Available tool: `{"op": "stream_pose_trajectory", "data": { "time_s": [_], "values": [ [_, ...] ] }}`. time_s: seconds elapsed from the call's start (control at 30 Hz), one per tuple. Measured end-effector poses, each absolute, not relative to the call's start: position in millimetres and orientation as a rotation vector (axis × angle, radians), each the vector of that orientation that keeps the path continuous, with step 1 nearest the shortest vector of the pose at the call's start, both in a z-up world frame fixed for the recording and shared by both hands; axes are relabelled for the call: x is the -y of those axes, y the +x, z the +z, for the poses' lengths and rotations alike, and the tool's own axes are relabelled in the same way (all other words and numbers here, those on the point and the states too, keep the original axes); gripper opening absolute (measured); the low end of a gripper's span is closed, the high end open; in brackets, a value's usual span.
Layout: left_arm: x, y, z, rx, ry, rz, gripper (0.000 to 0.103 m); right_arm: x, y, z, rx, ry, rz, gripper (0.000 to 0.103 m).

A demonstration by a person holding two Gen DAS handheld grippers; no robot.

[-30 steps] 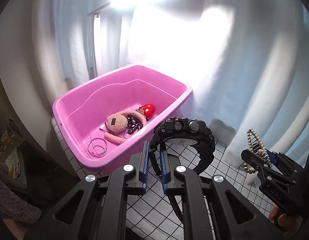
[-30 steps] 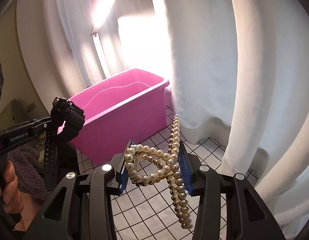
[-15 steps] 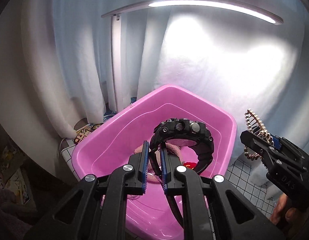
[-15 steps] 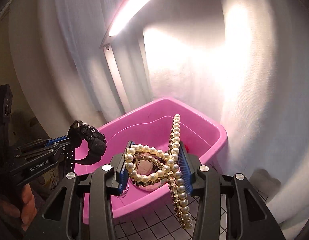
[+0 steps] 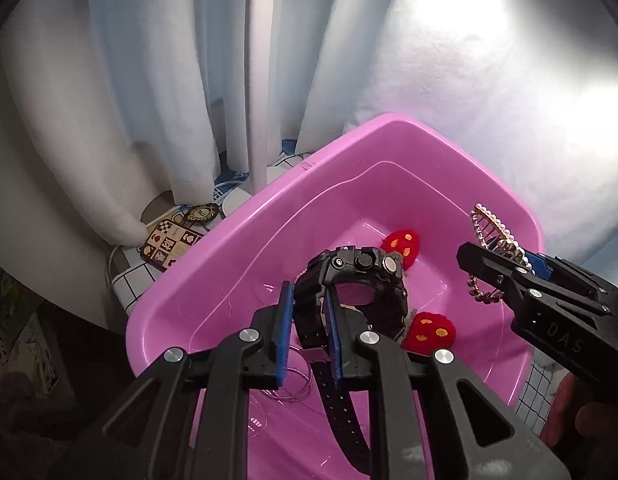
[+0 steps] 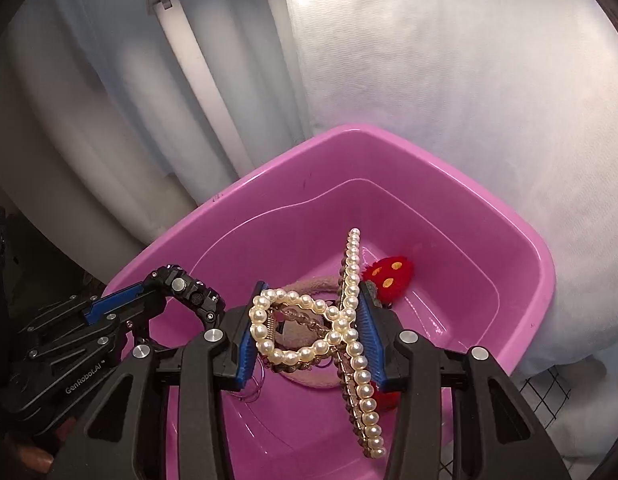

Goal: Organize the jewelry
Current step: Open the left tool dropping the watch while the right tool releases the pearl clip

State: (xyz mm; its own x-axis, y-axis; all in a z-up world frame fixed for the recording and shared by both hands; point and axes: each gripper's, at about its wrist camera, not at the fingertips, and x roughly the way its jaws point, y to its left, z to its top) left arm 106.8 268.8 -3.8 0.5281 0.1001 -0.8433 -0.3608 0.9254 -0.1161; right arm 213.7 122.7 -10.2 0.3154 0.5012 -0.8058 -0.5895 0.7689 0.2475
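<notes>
A: Left wrist view. The left gripper (image 5: 309,320) hangs over the pink plastic tub (image 5: 393,128), where a second ago it stood short of the tub, above the white grid-lined cloth (image 5: 127,276). Its jaws have just been opening a little. The strap of the black digital watch (image 5: 357,276) lies between the blue pads (image 5: 285,336); whether they press it or have begun to free it cannot be told.

B: And the right gripper (image 6: 309,332)?

A: It too is now over the tub. Its jaws are pinching the pearl hair claw clip (image 6: 349,320), one pad on the looped end, the other on the straight pearl row.

B: What does that mean for the task?

A: By judgement, both carries are finished; only the drops remain, the watch seemingly first. The watch and clip are above the tub, not yet in it.

B: What already lies inside?

A: Two red strawberry plush pieces (image 5: 401,242), a pink fuzzy hairband (image 6: 309,284), thin wire hoops (image 5: 297,380).

B: Any legible writing?

A: "GenRobot.AI" on the left gripper's body in the right wrist view; "DAS" on the right gripper's body in the left wrist view. A checkered card (image 5: 169,242) beside the tub bears print too small to read.
</notes>
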Motion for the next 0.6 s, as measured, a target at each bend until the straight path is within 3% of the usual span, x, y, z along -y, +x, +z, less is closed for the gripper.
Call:
{"op": "stream_pose_trajectory", "data": {
  "time_s": [0.3, 0.33, 0.37, 0.4, 0.43, 0.6],
  "values": [
    [-268, 125, -9, -1.011, -0.267, 0.286, 0.018, -130, 237, -35, -1.157, -0.114, 0.642, 0.044],
    [-268, 126, -9, -1.015, -0.259, 0.294, 0.023, -130, 235, -35, -1.158, -0.108, 0.631, 0.053],
    [-268, 127, -8, -1.019, -0.256, 0.307, 0.042, -127, 235, -33, -1.147, -0.103, 0.611, 0.067],
    [-268, 126, -6, -1.012, -0.260, 0.316, 0.068, -125, 236, -31, -1.134, -0.099, 0.596, 0.070],
    [-270, 124, -5, -0.998, -0.264, 0.322, 0.076, -123, 237, -29, -1.127, -0.093, 0.596, 0.071],
    [-271, 121, 0, -0.985, -0.255, 0.352, 0.082, -120, 235, -27, -1.126, -0.102, 0.595, 0.071]
  ]
}}
